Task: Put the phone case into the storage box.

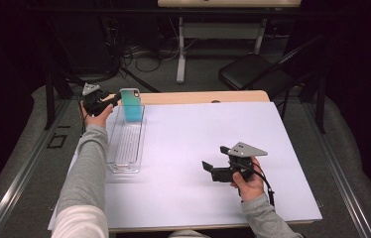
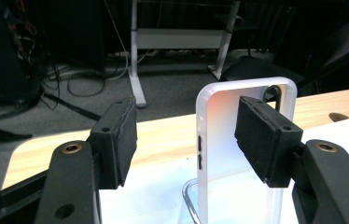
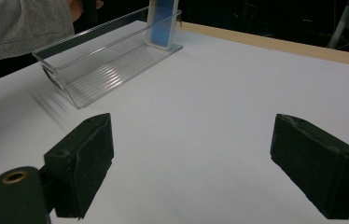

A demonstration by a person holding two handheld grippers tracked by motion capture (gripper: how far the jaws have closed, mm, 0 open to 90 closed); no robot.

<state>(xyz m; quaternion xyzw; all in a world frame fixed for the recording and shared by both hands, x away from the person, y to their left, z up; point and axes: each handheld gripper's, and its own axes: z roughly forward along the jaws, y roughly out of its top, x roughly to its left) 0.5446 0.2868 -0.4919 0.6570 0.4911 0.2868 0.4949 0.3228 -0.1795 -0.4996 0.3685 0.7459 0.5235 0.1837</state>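
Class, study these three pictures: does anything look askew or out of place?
Yes. The phone case stands on end at the far end of the clear tray, leaning on its end wall rather than lying flat. The left gripper is open beside it.

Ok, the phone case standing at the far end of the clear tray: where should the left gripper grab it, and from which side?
Grip the phone case by its upper half, which rises above the clear tray wall. It stands upright, so probably come in level from the left gripper side, one pad on each flat face. The left gripper's jaws are already open, with the case's edge between them.
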